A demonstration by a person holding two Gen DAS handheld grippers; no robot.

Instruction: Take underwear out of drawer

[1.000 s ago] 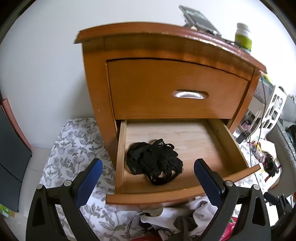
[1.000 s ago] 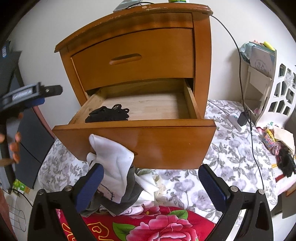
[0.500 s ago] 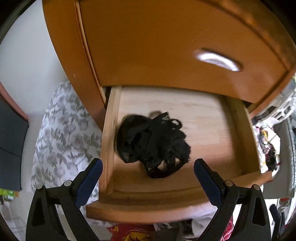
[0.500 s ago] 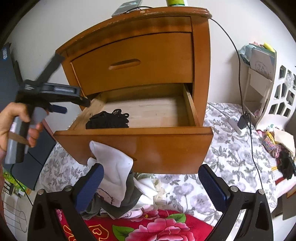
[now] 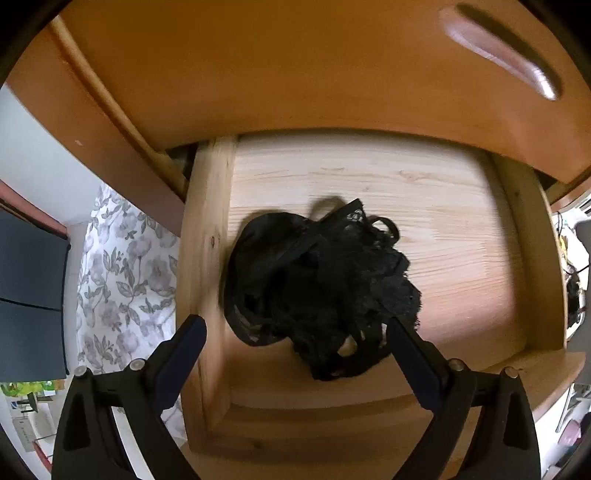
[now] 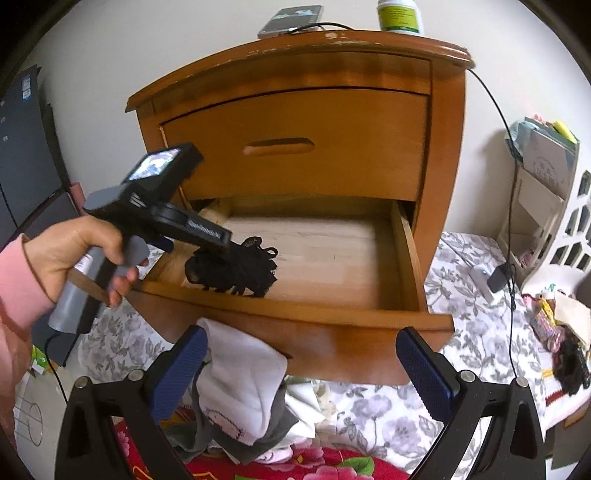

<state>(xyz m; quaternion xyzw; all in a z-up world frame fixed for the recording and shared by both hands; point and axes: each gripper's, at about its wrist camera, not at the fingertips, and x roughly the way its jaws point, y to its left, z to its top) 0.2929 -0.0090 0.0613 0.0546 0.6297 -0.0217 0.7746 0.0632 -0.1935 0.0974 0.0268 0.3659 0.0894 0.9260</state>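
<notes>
The black lace underwear [image 5: 317,288] lies bunched in a heap on the pale wooden floor of the open lower drawer [image 5: 461,229], toward the drawer's left side and close to its front wall.

In the left wrist view the left gripper [image 5: 295,332] hangs over the drawer with its blue-padded fingers [image 5: 181,354] spread wide apart. The heap sits between the two fingers. The tip of the right-hand finger overlaps the lacy right edge of the heap, though contact cannot be told. The left-hand finger is over the drawer's left side wall, beside the heap. Nothing is gripped.

The right wrist view shows the same gripper from outside. A hand [image 6: 74,254] in a pink sleeve [image 6: 18,288] holds its grey handle, and the black body reaches down into the drawer just over the underwear. From here its fingertips are hidden against the dark cloth.

The right gripper [image 6: 301,354] is held back, in front of and below the drawer front, with its fingers parted wide and empty. Between them, below the drawer, a white garment [image 6: 243,373] rests on a pile of clothes.

The upper drawer [image 6: 303,147] of the wooden nightstand [image 6: 443,147] is shut. On top of the nightstand stand a white bottle with a green label [image 6: 399,14] and a phone [image 6: 291,20]. A floral bedsheet [image 6: 472,332] lies beside the nightstand.
</notes>
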